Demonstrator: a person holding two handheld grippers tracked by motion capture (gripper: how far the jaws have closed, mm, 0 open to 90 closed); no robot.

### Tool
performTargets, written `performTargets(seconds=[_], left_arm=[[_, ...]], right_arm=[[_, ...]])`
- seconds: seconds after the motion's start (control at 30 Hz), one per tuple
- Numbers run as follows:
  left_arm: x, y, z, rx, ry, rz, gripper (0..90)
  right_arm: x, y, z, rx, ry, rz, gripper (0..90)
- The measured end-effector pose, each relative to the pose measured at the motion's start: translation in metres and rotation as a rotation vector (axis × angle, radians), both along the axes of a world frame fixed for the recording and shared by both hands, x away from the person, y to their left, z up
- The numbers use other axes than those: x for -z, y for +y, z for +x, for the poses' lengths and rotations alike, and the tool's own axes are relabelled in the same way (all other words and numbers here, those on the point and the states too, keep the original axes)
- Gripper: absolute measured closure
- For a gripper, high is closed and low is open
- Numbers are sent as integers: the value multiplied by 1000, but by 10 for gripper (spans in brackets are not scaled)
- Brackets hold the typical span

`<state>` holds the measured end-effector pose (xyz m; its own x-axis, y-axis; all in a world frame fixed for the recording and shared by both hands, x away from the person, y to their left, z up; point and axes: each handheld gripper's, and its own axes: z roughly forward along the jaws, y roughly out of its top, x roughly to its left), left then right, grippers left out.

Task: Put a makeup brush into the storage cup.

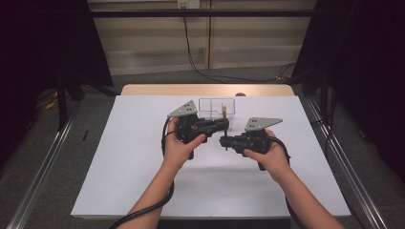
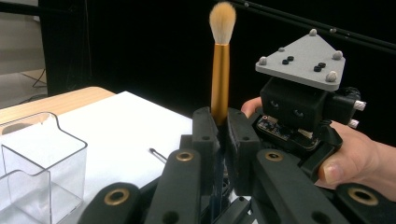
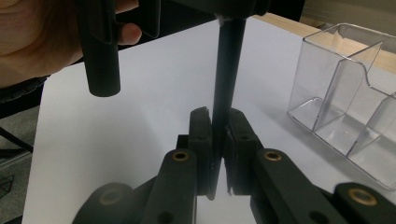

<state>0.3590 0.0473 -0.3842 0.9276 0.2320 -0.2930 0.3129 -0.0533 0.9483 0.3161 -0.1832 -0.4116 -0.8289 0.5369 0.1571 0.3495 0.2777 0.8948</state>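
Note:
A makeup brush stands upright over the middle of the white sheet, pale bristles on top. My left gripper is shut on it just below the gold ferrule; in the left gripper view the jaws pinch the brush from both sides. Lower down, my right gripper is shut on the black handle, which rises between its jaws. The two grippers face each other, tips almost touching. A clear plastic organizer with open compartments stands just behind them.
The white sheet covers most of the wooden table. The organizer holds nothing that I can see. A small dark object lies at the table's far edge. Black curtains and metal rails flank the table.

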Motion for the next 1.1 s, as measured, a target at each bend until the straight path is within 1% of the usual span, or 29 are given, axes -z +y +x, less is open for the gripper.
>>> performTargets(seconds=[0.43, 0.5, 0.67, 0.77, 0.9, 0.97, 1.07, 1.1], left_arm=[[-1, -3, -1, 3, -10, 5, 838], [-1, -3, -1, 7, -11, 6, 838], [-4, -1, -1, 7, -19, 11, 838], [-5, 1, -1, 6, -23, 15, 838], [-6, 2, -1, 6, -25, 16, 837], [-6, 3, -1, 4, -25, 15, 837], [-6, 3, 0, -2, -26, 15, 837], [-6, 4, 0, -2, -26, 15, 837]], right_arm=[[2, 3, 0, 0, 3, 14, 824], [2, 2, 0, 1, 4, 13, 806], [1, 0, 0, -1, -13, 4, 701], [0, -2, 0, 5, -10, 13, 622], [-2, -1, -1, -1, -27, -7, 516], [-3, -1, -1, -6, -29, 2, 425], [-4, 1, -1, -2, -42, -13, 320], [-4, 1, -2, -3, -44, -11, 285]])
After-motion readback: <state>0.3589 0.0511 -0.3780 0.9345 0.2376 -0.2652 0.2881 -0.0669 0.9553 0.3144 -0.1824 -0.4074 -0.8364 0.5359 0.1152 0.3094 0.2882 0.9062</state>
